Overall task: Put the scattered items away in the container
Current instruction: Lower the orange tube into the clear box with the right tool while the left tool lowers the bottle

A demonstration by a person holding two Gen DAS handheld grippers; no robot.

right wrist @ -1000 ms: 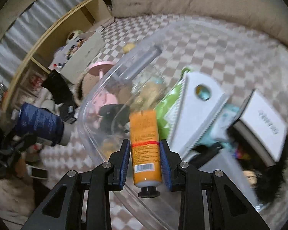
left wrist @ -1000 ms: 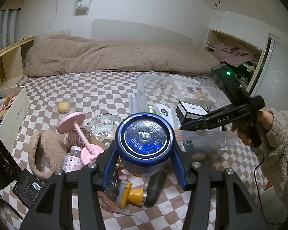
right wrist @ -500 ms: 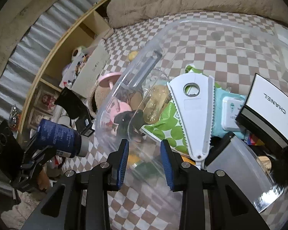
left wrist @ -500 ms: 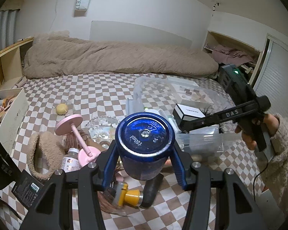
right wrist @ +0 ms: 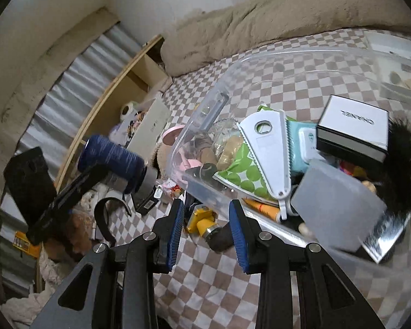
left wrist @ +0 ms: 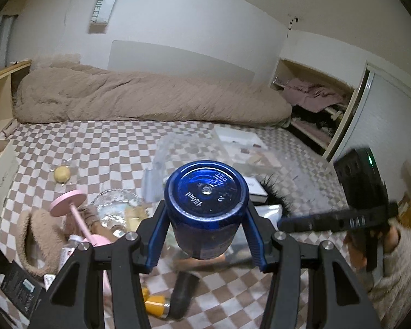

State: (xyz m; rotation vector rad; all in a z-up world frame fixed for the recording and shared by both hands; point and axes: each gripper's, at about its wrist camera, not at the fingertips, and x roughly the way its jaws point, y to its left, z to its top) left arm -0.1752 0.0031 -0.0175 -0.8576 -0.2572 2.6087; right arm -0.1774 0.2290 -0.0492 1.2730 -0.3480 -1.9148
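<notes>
My left gripper (left wrist: 205, 213) is shut on a dark blue can (left wrist: 205, 197), lifted off the bed with its base toward the camera. The right wrist view shows the same can (right wrist: 109, 156) at the left, beside the clear plastic container (right wrist: 205, 109). My right gripper (right wrist: 207, 219) is open and holds nothing, hanging over the checked bedsheet just outside the container's near wall. An orange tube (right wrist: 260, 207) lies inside the container by that wall. A yellow piece with a black cap (right wrist: 202, 220) lies on the sheet under the right gripper.
The container holds a white box (right wrist: 353, 128), a white cutter (right wrist: 268, 150), a green-dotted packet (right wrist: 238, 170), a grey box (right wrist: 337, 205) and black fur (right wrist: 402, 170). A pink stand (left wrist: 68, 200), furry slipper (left wrist: 33, 235), glass bowl (left wrist: 115, 205) and yellow ball (left wrist: 62, 174) lie left of it.
The right gripper let go of the orange tube, which now lies in the container, and drew back and up. The left gripper rose with the blue can.
</notes>
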